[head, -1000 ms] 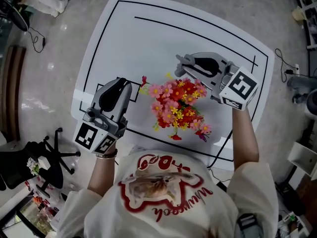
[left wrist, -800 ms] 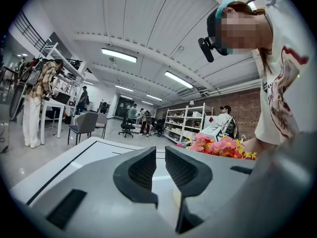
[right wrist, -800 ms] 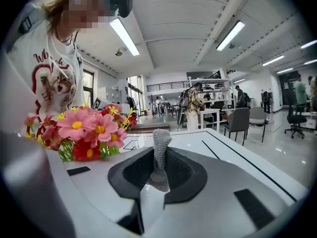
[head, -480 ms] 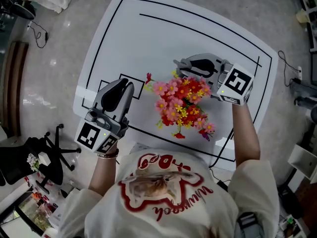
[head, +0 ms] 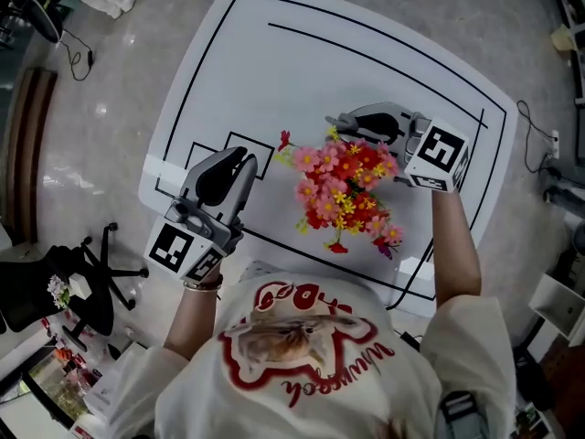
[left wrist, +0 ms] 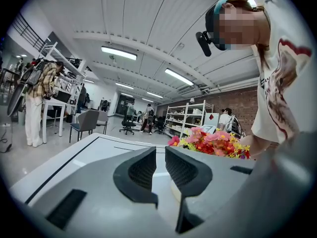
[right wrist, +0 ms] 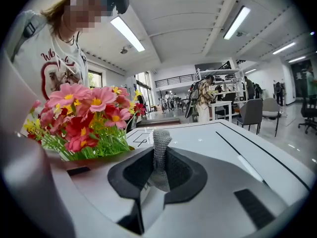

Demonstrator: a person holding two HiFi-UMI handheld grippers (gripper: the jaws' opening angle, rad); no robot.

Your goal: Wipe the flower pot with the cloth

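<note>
White counter (head: 366, 71), flowers (head: 345, 186) at middle, pot hidden beneath blooms. Right gripper (head: 340, 123) just beside them, fingers pinching grey cloth (right wrist: 159, 150). Left gripper (head: 239, 163) apart, fingers narrowly parted, empty. To wipe well, I'd judge: cloth low under blooms, pinch firm.

Workshop-like lab: shelving racks (left wrist: 190, 120), office chairs (left wrist: 85, 124) (strip lights (left wrist: 119, 53) overhead).

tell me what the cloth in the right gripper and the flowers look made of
Cloth, pinched in the right gripper: grey and matte, apparently a knitted or waffle-weave fabric, since a fine mesh texture shows.
Flowers: probably artificial, fabric or plastic. The petals look flat and evenly saturated pink and red, with thin bright green leaves. The look alone does not settle it.
</note>
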